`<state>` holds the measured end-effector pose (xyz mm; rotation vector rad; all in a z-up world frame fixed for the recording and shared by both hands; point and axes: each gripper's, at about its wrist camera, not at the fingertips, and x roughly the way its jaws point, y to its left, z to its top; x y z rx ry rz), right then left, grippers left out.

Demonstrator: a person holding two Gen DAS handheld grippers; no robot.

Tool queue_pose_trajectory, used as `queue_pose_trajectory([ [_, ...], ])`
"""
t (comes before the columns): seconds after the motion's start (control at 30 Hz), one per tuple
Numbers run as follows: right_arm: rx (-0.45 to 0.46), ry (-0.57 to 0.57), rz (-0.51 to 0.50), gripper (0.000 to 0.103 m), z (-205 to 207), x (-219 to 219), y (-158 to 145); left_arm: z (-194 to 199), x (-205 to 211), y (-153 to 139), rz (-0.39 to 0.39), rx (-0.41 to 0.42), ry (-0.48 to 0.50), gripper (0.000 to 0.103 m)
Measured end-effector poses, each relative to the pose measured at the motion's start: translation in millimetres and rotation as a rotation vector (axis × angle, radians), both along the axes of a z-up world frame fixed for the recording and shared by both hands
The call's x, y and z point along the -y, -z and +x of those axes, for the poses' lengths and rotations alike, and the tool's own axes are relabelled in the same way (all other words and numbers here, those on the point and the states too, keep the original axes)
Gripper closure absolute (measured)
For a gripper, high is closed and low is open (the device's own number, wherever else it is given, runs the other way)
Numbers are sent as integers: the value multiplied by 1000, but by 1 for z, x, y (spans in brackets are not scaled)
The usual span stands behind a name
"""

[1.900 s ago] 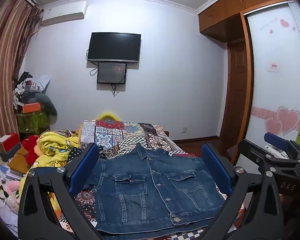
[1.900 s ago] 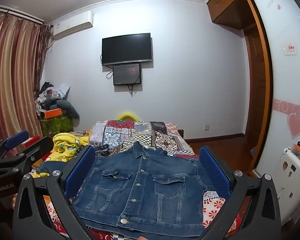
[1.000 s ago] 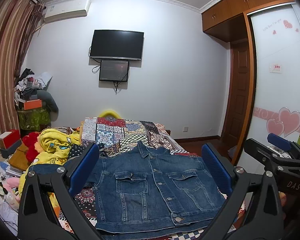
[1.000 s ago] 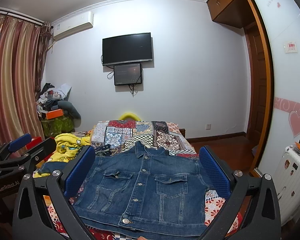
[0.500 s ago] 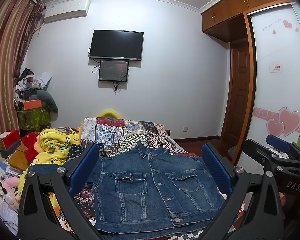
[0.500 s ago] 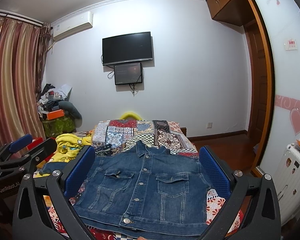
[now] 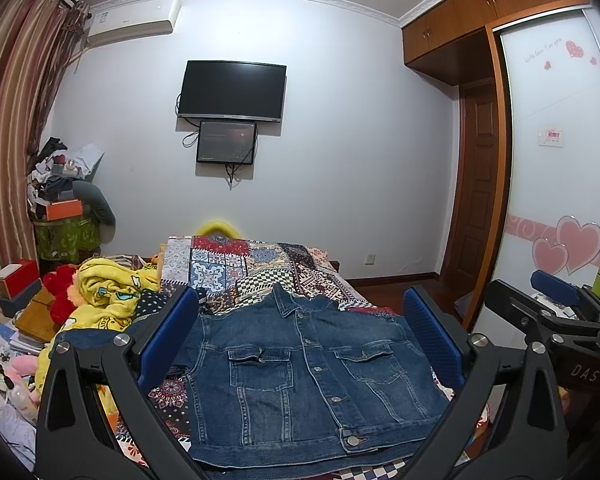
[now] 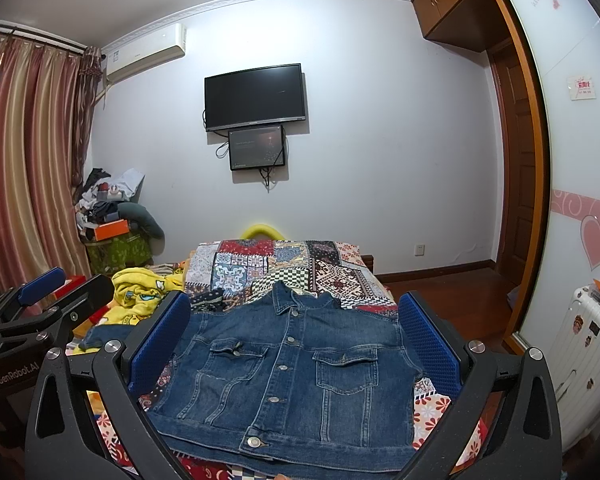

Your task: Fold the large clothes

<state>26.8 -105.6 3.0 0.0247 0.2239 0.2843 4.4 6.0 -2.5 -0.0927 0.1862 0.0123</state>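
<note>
A blue denim jacket (image 7: 300, 376) lies flat, front up and buttoned, with its sleeves tucked under, on the patchwork bedspread (image 7: 256, 264); it also shows in the right wrist view (image 8: 292, 372). My left gripper (image 7: 300, 336) is open and empty, held above the jacket's near edge. My right gripper (image 8: 294, 336) is open and empty, likewise above the jacket. The right gripper also shows at the right of the left wrist view (image 7: 556, 312), and the left gripper shows at the left of the right wrist view (image 8: 40, 304).
A yellow cartoon blanket (image 7: 108, 292) and red plush lie left of the jacket. Boxes and a clothes pile (image 7: 60, 208) stand at the far left. A white suitcase (image 8: 580, 344) and a wardrobe (image 8: 580, 160) are on the right. A TV (image 7: 232, 90) hangs on the wall.
Both grippers have tilted very slightly, so the room sits a little higher or lower in view. The jacket has not moved and both grippers stay open.
</note>
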Motion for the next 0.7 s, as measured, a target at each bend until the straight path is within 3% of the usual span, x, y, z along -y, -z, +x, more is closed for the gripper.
queue_pose_trajectory([
  [0.7,3,-5,5,0,-2,-1,-3,1,3,-2,1,4,0,0],
])
